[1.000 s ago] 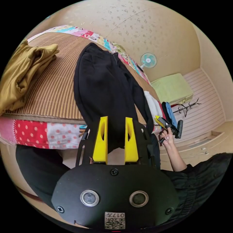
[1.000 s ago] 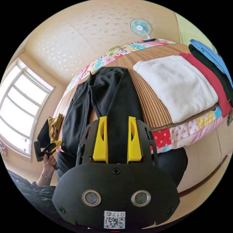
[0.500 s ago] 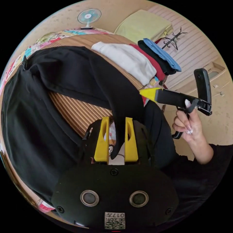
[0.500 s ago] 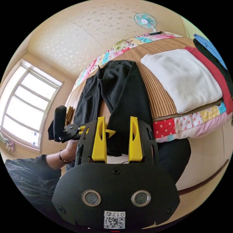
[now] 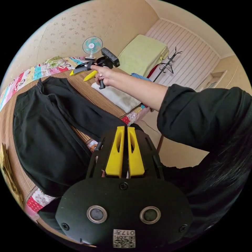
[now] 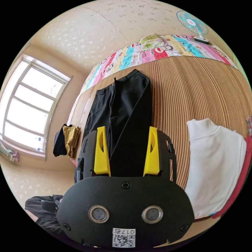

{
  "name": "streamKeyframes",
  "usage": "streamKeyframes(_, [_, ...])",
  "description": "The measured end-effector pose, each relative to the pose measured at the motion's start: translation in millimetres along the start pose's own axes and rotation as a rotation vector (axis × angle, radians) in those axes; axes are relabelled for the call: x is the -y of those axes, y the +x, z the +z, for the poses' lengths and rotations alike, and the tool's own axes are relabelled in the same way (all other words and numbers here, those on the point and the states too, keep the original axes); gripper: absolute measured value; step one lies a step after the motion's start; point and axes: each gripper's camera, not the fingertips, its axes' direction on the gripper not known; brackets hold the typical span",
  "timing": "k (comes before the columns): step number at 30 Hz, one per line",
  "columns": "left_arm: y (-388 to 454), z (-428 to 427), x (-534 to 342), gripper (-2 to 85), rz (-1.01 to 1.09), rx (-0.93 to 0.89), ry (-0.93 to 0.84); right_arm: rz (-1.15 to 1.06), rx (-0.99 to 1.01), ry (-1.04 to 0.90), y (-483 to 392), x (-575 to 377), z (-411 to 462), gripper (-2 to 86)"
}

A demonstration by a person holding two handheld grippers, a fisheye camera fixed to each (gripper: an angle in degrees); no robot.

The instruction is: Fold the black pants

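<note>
**Op:** Two grippers up. My left gripper point(image 5: 125, 128) has its yellow jaws pressed nearly together, a dark sliver between them. Can't tell if any cloth is pinched there.

**Eng:** Right one?

**Op:** My right gripper point(image 6: 127, 128) has its jaws spread wide, hovering over a leg of the black pants point(image 6: 126, 115), nothing gripped. From the left gripper view it's out at arm's length point(image 5: 81, 73), over the mat by the white folded garment point(image 5: 116, 95).

**Eng:** Pants location?

**Op:** Black pants point(image 5: 44, 123) lie flat on the striped brown mat point(image 6: 189, 89), waistband toward the patchwork quilt edge point(image 6: 147, 52), legs running toward me and parted in a V. One leg hangs off the near edge, just beside my left gripper.

**Eng:** Anything else on the mat?

**Op:** Mustard cloth point(image 6: 70, 136) on the window side. Fan point(image 5: 92, 46) at the far edge.
</note>
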Motion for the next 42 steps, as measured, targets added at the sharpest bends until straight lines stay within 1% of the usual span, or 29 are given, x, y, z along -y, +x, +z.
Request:
streamKeyframes(2, [-5.6, -8.4, -3.1, -0.1, -0.009, -0.036, 0.018, 0.070, -0.049, -0.067, 7.4, 41.4, 43.6, 20.5])
streamKeyframes(3, [-6.7, -10.9, -4.1, -0.1, -0.009, -0.038, 0.024, 0.089, -0.080, -0.076, 9.9, 49.1, 52.3, 19.9])
streamKeyframes(4, [-9.4, -16.6, -6.8, 0.0, -0.011, -0.042, 0.041, 0.131, -0.153, -0.089, 15.8, 60.1, 65.5, 18.7])
streamKeyframes(6, [-16.1, -27.0, -12.8, 0.0, -0.024, -0.066, 0.078, 0.180, -0.243, -0.118, 26.9, 68.5, 79.9, 13.7])
streamKeyframes(7, [-23.3, -36.0, -17.2, 0.0, -0.038, -0.088, 0.098, 0.227, -0.291, -0.112, 35.2, 68.3, 82.3, 8.2])
streamKeyframes(8, [-31.8, -48.0, -22.4, -0.1, -0.049, -0.097, 0.126, 0.240, -0.280, -0.047, 36.6, 64.9, 74.8, 5.0])
streamKeyframes(9, [-36.5, -54.8, -25.4, -0.2, -0.050, -0.100, 0.142, 0.224, -0.261, -0.010, 33.5, 63.0, 69.3, 4.4])
streamKeyframes(11, [-58.1, -80.8, -39.6, -0.3, -0.063, -0.161, 0.178, 0.107, -0.203, 0.179, -1.4, 50.6, 40.0, 3.0])
streamKeyframes(12, [-63.4, -87.3, -44.8, -0.3, -0.072, -0.183, 0.194, 0.079, -0.196, 0.222, -14.3, 47.1, 33.0, 2.9])
streamKeyframes(13, [-71.4, -98.6, -55.6, -0.3, -0.080, -0.227, 0.223, 0.000, -0.167, 0.276, -44.5, 41.9, 23.6, 2.6])
streamKeyframes(14, [-77.1, -108.3, -66.6, -0.3, -0.091, -0.269, 0.240, -0.108, -0.113, 0.291, -77.2, 38.8, 20.7, 2.4])
streamKeyframes(15, [-79.0, -112.3, -72.1, -0.3, -0.098, -0.285, 0.246, -0.162, -0.080, 0.288, -93.7, 37.6, 21.0, 2.3])
streamKeyframes(17, [-81.2, -123.5, -92.4, -0.1, -0.132, -0.324, 0.236, -0.306, 0.078, 0.265, -153.1, 30.9, 31.8, 2.2])
streamKeyframes(18, [-81.8, -125.3, -97.7, 0.0, -0.152, -0.326, 0.228, -0.321, 0.127, 0.252, -164.5, 29.1, 37.7, 2.2])
streamKeyframes(20, [-83.0, -133.3, -123.9, 0.7, -0.248, -0.293, 0.237, -0.320, 0.349, 0.152, -190.7, 22.6, 79.9, 2.2])
streamKeyframes(21, [-83.4, -135.0, -130.6, 0.9, -0.269, -0.286, 0.243, -0.315, 0.403, 0.119, -193.5, 19.9, 94.1, 2.3])
streamKeyframes(22, [-86.3, -136.7, -142.2, 1.8, -0.315, -0.290, 0.236, -0.300, 0.486, 0.035, -196.0, 12.6, 124.9, 2.3])
streamKeyframes(23, [-92.8, -135.0, -152.2, 3.2, -0.378, -0.313, 0.194, -0.275, 0.509, -0.040, -194.8, 2.0, 151.0, 2.4])
streamKeyframes(25, [-103.8, -130.8, -166.3, 5.3, -0.454, -0.335, 0.121, -0.254, 0.485, -0.071, -187.8, -21.7, 168.4, 2.5])
streamKeyframes(27, [-112.2, -134.9, -181.4, 6.0, -0.515, -0.305, 0.117, -0.263, 0.482, -0.063, -176.6, -52.1, 162.4, 2.8])
streamKeyframes(28, [-116.2, -143.5, -189.6, 6.0, -0.546, -0.271, 0.150, -0.295, 0.488, -0.054, -167.5, -75.4, 149.5, 3.3])
streamKeyframes(30, [-121.1, -158.4, -195.2, 6.2, -0.564, -0.199, 0.193, -0.342, 0.419, -0.026, -148.6, -114.8, 121.5, 4.2])
streamKeyframes(31, [-125.6, -166.1, -194.3, 6.8, -0.573, -0.134, 0.198, -0.351, 0.329, 0.002, -130.6, -142.7, 99.4, 5.1])
streamKeyframes(32, [-132.5, -170.4, -189.3, 7.6, -0.581, -0.069, 0.179, -0.351, 0.231, 0.030, -109.8, -169.8, 77.8, 5.9])
streamKeyframes(34, [-146.2, -170.9, -174.2, 8.7, -0.571, 0.001, 0.135, -0.305, 0.104, 0.053, -74.1, -207.8, 51.9, 6.8])
streamKeyframes(35, [-156.7, -168.1, -161.9, 8.9, -0.559, 0.033, 0.115, -0.263, 0.076, 0.045, -50.9, -230.6, 40.8, 7.2])
streamKeyframes(37, [-175.6, -160.2, -142.0, 8.9, -0.564, 0.073, 0.107, -0.206, 0.072, 0.000, -22.7, -259.5, 34.0, 7.9])
streamKeyframes(39, [-197.9, -147.7, -124.6, 8.9, -0.628, 0.089, 0.078, -0.157, 0.077, -0.027, -5.7, -282.9, 33.6, 8.6])
streamKeyframes(42, [-220.9, -125.7, -104.4, 9.2, -0.706, 0.036, 0.081, -0.145, 0.116, -0.032, 0.2, -311.1, 42.2, 8.7])
